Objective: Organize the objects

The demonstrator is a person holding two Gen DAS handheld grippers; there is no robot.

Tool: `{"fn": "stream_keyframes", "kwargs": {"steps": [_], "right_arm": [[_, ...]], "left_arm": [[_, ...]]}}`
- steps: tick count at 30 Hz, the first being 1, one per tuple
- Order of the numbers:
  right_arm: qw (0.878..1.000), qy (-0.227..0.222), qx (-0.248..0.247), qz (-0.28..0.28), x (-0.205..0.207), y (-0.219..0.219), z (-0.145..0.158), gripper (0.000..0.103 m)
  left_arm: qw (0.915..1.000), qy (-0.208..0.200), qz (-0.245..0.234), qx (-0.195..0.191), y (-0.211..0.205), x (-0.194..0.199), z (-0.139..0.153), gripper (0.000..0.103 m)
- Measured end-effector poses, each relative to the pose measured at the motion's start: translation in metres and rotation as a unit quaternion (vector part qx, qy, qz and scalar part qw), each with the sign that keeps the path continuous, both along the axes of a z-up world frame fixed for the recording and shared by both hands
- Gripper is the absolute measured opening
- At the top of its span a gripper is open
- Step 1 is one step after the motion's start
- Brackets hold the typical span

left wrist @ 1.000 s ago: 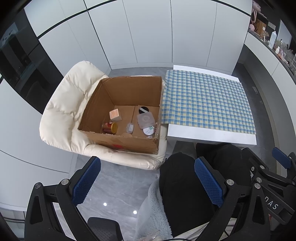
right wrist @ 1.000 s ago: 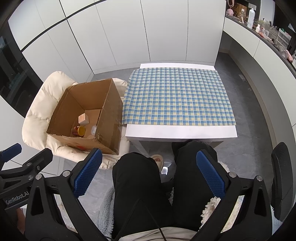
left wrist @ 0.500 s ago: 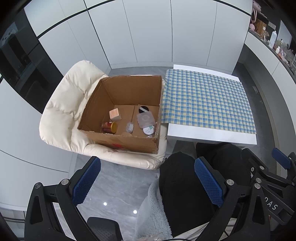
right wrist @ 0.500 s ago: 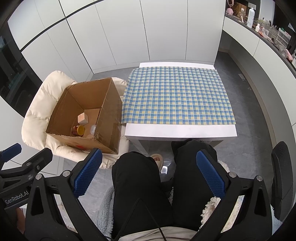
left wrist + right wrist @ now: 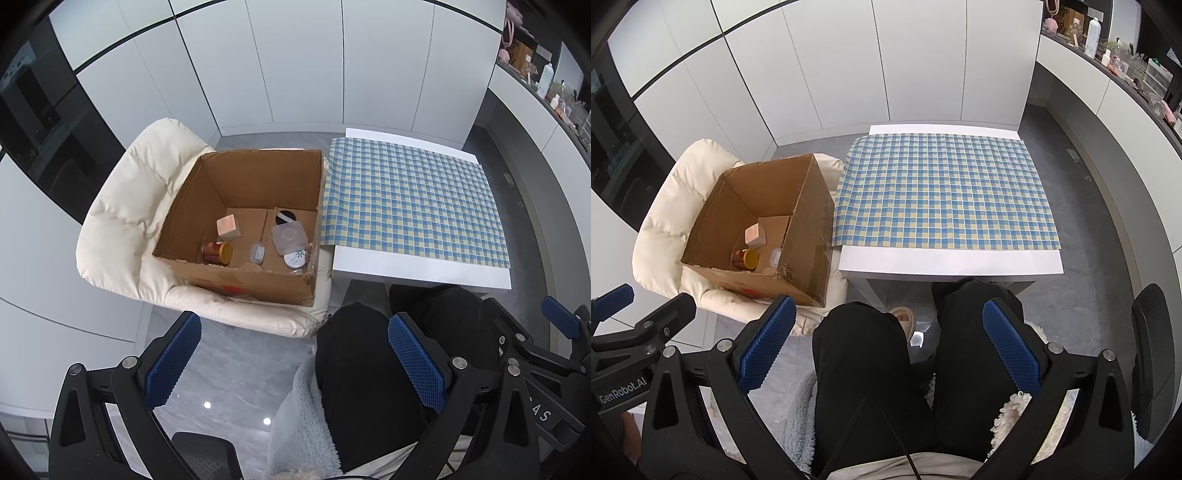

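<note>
An open cardboard box (image 5: 255, 173) sits on a cream chair (image 5: 125, 225). Inside lie a wooden cube (image 5: 228, 226), a red jar with a yellow lid (image 5: 217, 252), a clear square container (image 5: 289, 236), a round white tin (image 5: 295, 259), a small clear case (image 5: 257, 252) and a black disc (image 5: 284, 217). The box also shows in the right wrist view (image 5: 812, 229). My left gripper (image 5: 293, 365) is open and empty, held well above the floor in front of the box. My right gripper (image 5: 890, 350) is open and empty over the person's lap.
A low white table (image 5: 949, 264) with a blue and yellow checked cloth (image 5: 942, 192) stands right of the box. The person's black-trousered legs (image 5: 864, 369) fill the foreground. White cabinets line the back; a counter with bottles (image 5: 1108, 48) runs along the right.
Both views have drifted very slightly; the box and table sit almost where they were. Both grippers stay open and empty.
</note>
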State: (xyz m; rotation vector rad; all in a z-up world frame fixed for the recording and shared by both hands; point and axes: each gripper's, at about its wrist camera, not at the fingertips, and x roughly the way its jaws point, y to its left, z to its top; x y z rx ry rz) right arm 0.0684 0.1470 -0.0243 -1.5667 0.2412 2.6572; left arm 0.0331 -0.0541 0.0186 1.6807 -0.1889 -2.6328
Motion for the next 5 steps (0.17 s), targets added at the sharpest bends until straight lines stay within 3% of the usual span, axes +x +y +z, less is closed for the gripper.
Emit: {"fn": "stream_keyframes", "kwargs": {"steps": [5], "right_arm": [[1.0, 0.0, 0.004, 0.003, -0.0001, -0.002, -0.0007, 0.103]], "left_arm": [[1.0, 0.005, 0.003, -0.006, -0.0001, 0.0014, -0.0002, 0.101]]}}
